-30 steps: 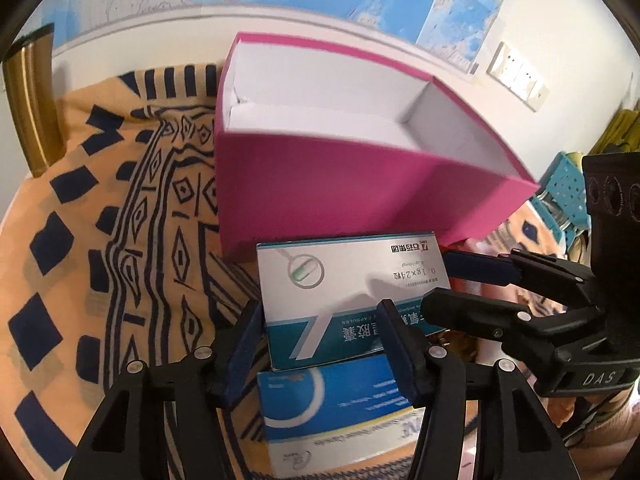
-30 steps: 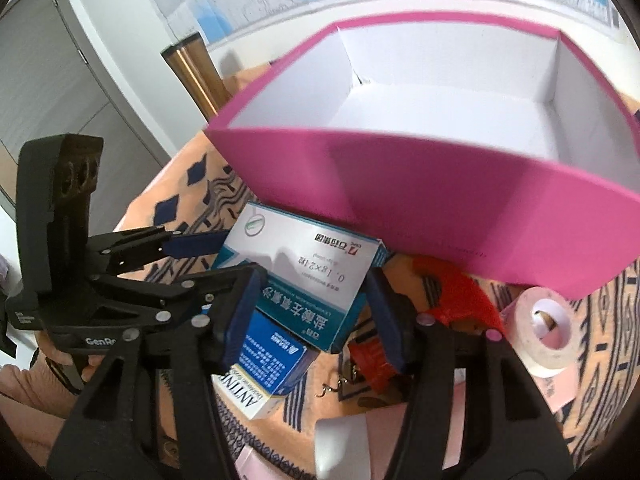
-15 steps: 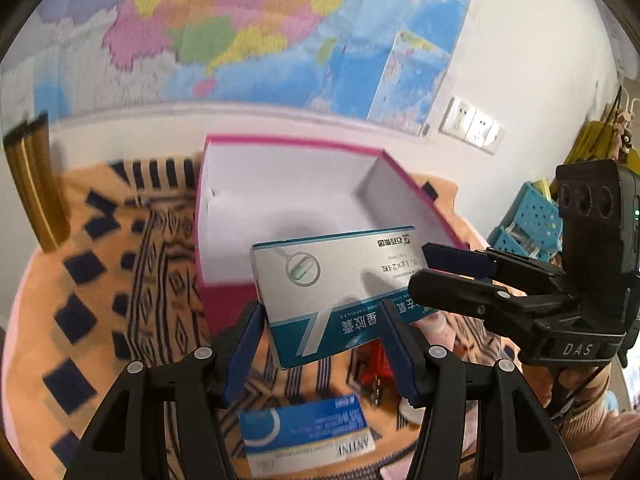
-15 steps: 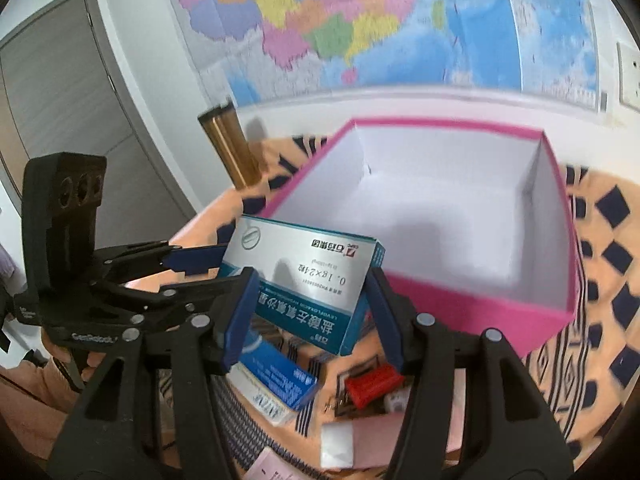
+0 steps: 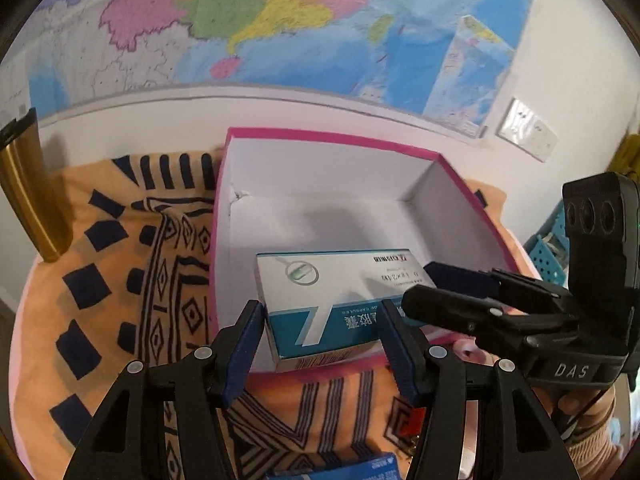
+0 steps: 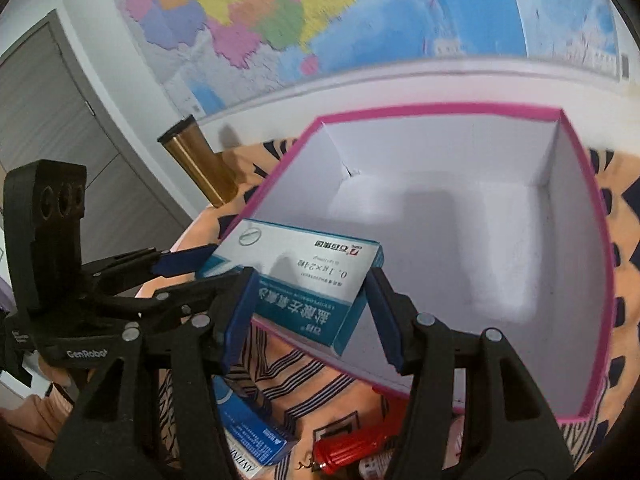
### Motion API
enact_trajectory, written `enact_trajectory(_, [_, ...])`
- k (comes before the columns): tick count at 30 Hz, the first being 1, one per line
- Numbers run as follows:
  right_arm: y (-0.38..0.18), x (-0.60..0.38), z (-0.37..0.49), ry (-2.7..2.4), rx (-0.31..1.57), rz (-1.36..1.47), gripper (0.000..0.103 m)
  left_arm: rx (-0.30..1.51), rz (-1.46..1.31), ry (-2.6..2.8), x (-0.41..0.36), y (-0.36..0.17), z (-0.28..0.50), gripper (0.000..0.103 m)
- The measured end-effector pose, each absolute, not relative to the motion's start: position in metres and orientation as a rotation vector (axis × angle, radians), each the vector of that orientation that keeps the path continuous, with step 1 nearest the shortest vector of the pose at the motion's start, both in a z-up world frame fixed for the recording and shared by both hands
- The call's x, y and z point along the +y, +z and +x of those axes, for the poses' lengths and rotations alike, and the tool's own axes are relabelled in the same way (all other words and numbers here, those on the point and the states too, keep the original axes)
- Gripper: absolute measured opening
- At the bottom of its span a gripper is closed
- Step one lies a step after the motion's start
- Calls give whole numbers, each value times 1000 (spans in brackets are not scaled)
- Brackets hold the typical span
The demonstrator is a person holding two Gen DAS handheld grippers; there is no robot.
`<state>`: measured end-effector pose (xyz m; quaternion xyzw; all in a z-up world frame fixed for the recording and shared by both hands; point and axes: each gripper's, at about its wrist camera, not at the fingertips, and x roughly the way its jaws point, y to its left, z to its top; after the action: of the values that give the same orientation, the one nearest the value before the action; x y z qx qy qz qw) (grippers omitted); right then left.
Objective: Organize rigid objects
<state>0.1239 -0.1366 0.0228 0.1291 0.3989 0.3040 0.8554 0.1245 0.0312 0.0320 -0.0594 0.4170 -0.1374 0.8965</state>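
Observation:
A white and teal medicine box [image 5: 340, 300] is held between both grippers over the near part of an open pink box with a white inside [image 5: 320, 184]. My left gripper [image 5: 320, 332] is shut on its near long side. My right gripper [image 6: 308, 312] is shut on its other sides; the medicine box shows there too [image 6: 304, 276], above the pink box's near left rim [image 6: 276, 184]. The pink box holds nothing else.
A second blue and white medicine box [image 6: 248, 428] lies on the patterned orange cloth [image 5: 120, 280] near the front edge. A red tool [image 6: 348, 452] lies beside it. A gold cylinder [image 5: 28, 192] stands at the far left by the wall.
Both grippers lifted the medicine box off the blue box on the cloth, then carried it forward over the pink box's near rim and lowered it toward the white inside.

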Motion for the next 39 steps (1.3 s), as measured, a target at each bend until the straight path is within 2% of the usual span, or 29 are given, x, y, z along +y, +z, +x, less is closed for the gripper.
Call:
enact_trajectory(11, [-2, -133, 142, 599, 910, 286, 57, 858, -54, -184, 25, 23, 129, 56])
enact_trajectory(16, [17, -150, 118, 585, 825, 269, 58, 792, -64, -169, 33, 31, 107, 57])
enact_trajectory(20, [36, -165, 81, 597, 732, 229, 61, 736, -44, -267, 25, 37, 75, 62])
enact_trajectory(25, [44, -188, 39, 572, 682, 206, 61, 761, -32, -436, -2, 25, 43, 63])
enact_trajectory(39, [-48, -259, 5, 374, 923, 296, 61, 951, -44, -634, -55, -31, 0, 63])
